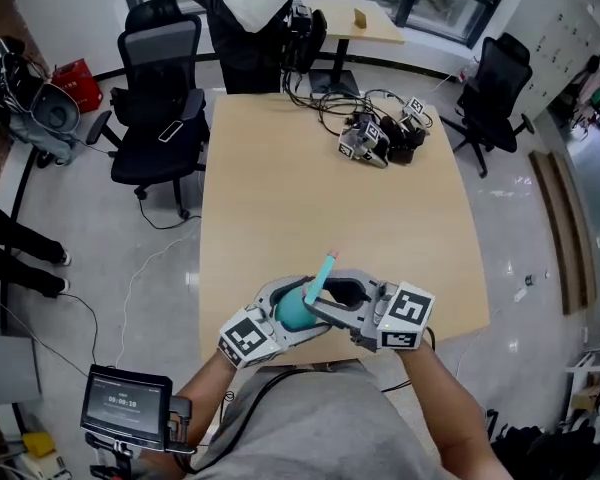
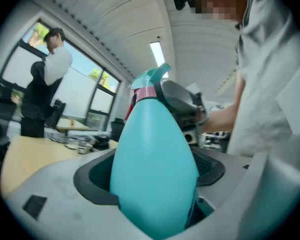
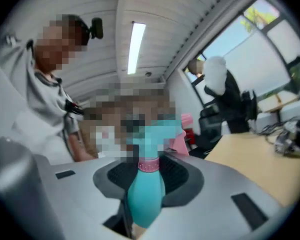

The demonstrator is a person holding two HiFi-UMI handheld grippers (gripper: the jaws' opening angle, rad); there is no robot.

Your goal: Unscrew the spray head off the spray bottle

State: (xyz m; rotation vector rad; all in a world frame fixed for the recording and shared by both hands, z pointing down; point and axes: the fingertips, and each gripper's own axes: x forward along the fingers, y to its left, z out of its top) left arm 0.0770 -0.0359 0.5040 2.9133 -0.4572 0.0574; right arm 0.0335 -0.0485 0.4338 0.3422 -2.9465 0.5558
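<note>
I hold a teal spray bottle [image 1: 293, 313] in the air over the table's near edge, its spray head [image 1: 323, 271] pointing up and away. My left gripper [image 1: 278, 320] is shut on the wide body; in the left gripper view the bottle [image 2: 155, 174] fills the gap between the jaws of that gripper [image 2: 155, 206]. My right gripper [image 1: 345, 303] comes from the right and closes around the narrow top. In the right gripper view the bottle [image 3: 146, 196] sits between the jaws of that gripper [image 3: 145, 216], just below the pink collar [image 3: 148, 165]. The head above is partly blurred.
The wooden table [image 1: 330, 198] carries spare grippers with tangled cables [image 1: 380, 133] at its far end. Office chairs [image 1: 160, 98] stand at the left and far right. A person [image 1: 245, 18] stands beyond the table. A small screen [image 1: 128, 403] sits at lower left.
</note>
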